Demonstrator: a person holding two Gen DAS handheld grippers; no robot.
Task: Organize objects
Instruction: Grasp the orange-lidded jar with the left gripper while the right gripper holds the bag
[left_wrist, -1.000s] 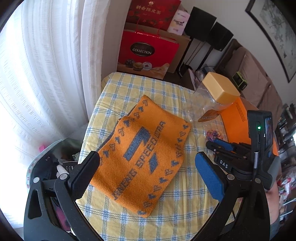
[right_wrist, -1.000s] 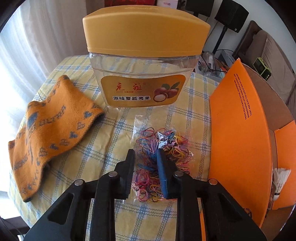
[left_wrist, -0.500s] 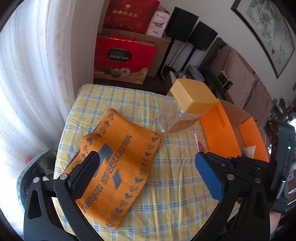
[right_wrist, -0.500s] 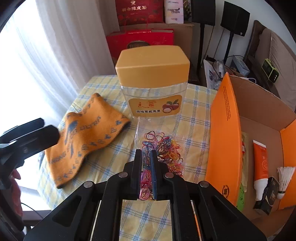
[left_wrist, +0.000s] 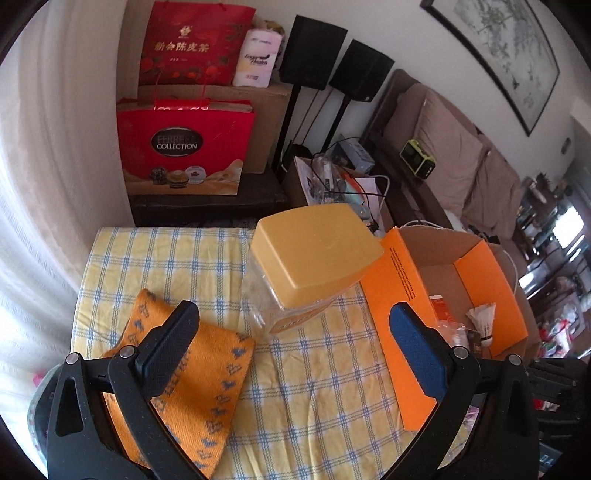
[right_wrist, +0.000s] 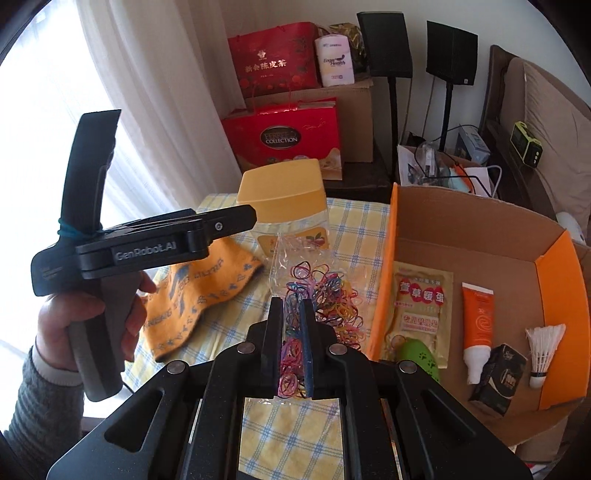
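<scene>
1. Because the bag (right_wrist: 317, 295) of small coloured elastic bands is thin, clear, slippery film pinched only at its near end, it could slide out of the right gripper (right_wrist: 291, 343) or snag on the box (right_wrist: 480, 236) wall on the way over; that is a judgement.
2. The surface (left_wrist: 317, 373) wears a soft yellow cloth with a blue check, slightly rumpled.
3. The box is open-topped cardboard, orange outside, brown inside, standing just right of the surface. It holds a flat pouch (right_wrist: 421, 299), an orange tube (right_wrist: 476, 325), a shuttlecock (right_wrist: 543, 350), a small dark carton (right_wrist: 498, 376) and a green thing I cannot identify.
4. The scarf (left_wrist: 199, 376) is thick orange knit with blue motifs, lying folded at the left.
5. The jar (left_wrist: 310, 266) is clear plastic, squarish, with a smooth yellow lid, upright mid-surface.
6. The right jaws are nearly closed on the bag, which hangs above the surface in front of the jar.
7. The left gripper (left_wrist: 291, 354) hangs above the surface, jaws wide apart and holding nothing.
</scene>
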